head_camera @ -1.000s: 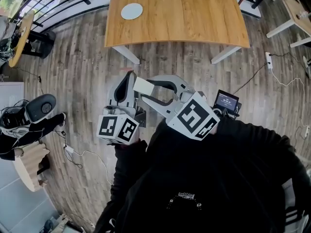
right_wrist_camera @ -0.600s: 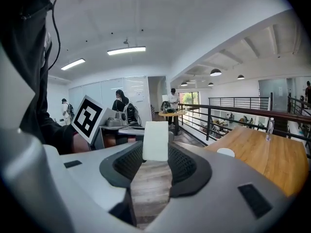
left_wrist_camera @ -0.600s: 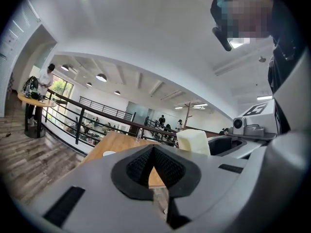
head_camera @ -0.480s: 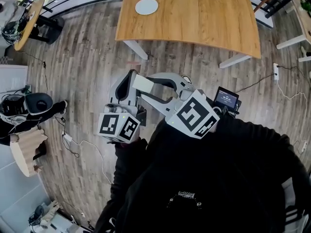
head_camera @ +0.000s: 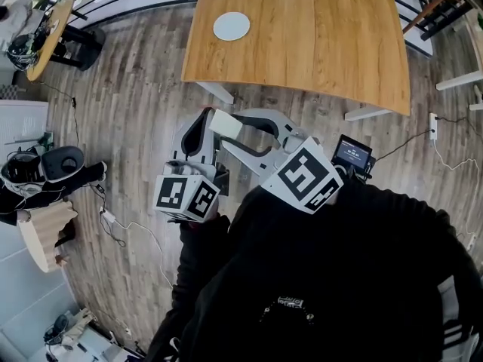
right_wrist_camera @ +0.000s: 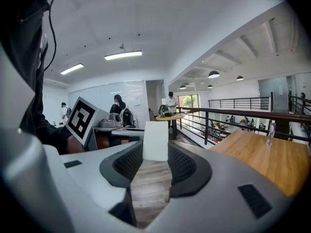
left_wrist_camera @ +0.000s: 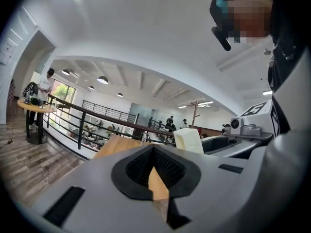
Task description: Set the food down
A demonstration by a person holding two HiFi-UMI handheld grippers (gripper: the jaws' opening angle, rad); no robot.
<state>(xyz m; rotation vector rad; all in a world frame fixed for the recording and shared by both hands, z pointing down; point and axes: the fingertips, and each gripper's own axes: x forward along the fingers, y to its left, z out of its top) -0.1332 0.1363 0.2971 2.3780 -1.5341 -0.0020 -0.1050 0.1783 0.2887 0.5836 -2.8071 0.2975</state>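
Observation:
In the head view a pale, cream-white block of food [head_camera: 226, 123] is pinched at the tip of my right gripper [head_camera: 231, 128], which is shut on it, above the wood floor. The right gripper view shows the same block [right_wrist_camera: 155, 141] upright between the black pads. My left gripper [head_camera: 199, 129] hangs just left of it, shut with nothing in it. Seen from the left gripper view, its jaws [left_wrist_camera: 154, 160] leave only a thin slit, and the block [left_wrist_camera: 188, 141] stands to their right. Ahead stands a wooden table [head_camera: 317, 44] with a small white plate [head_camera: 231, 26] near its left end.
Cables trail over the plank floor [head_camera: 136, 119]. A small screen [head_camera: 352, 154] sits by my right side. A round side table [head_camera: 47, 30], a black chair [head_camera: 62, 164] and a wooden stool [head_camera: 44, 234] stand at the left. A black railing runs behind the table.
The table and plate have slid lower and rightward in the head view, so they are nearer. Both grippers keep the same pose, the block still held.

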